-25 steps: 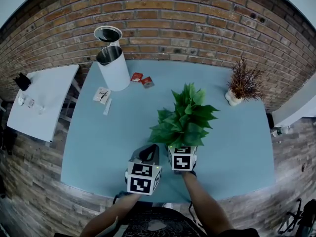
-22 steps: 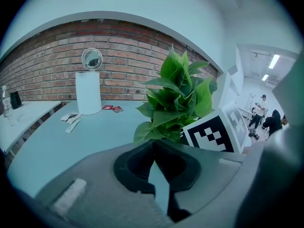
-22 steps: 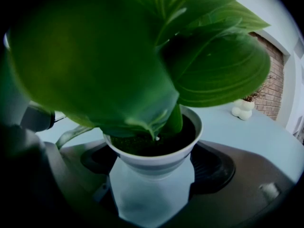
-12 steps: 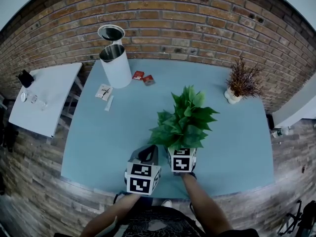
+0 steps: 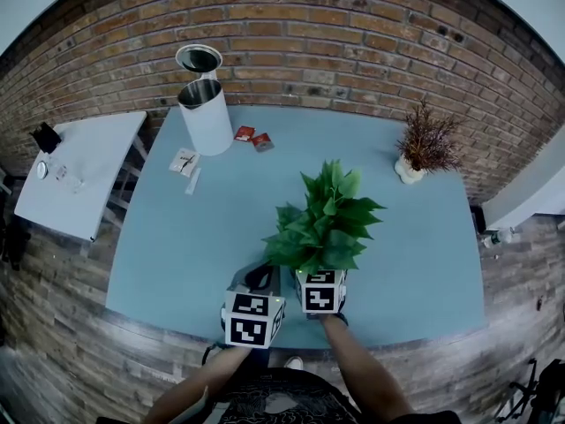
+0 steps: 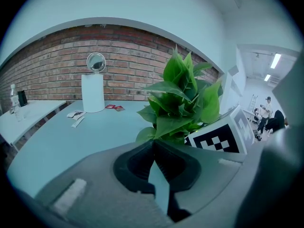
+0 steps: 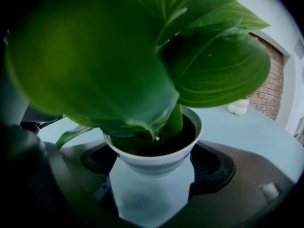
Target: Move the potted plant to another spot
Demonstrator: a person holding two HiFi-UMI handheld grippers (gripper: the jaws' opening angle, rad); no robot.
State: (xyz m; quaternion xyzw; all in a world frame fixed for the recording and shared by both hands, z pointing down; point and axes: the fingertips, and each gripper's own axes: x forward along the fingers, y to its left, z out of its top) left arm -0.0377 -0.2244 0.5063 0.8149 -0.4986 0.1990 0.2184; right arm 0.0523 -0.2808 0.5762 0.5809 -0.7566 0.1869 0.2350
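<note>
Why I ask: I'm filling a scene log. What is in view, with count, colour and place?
table: one, light blue, centre.
brick wall: one, red-brown, behind table.
potted plant: one, green, white pot, near table edge.
dried plant: one, brown, white pot, far right.
bin: one, white, lid up, far left.
packets: two, red, beside bin.
paper slips: two, white, near bin.
side table: one, white, left.
left gripper: one, grey, shut, empty, beside plant.
right gripper: one, grey, shut on potted plant's pot.

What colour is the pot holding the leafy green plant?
White pot; the right gripper view shows it best.
</note>
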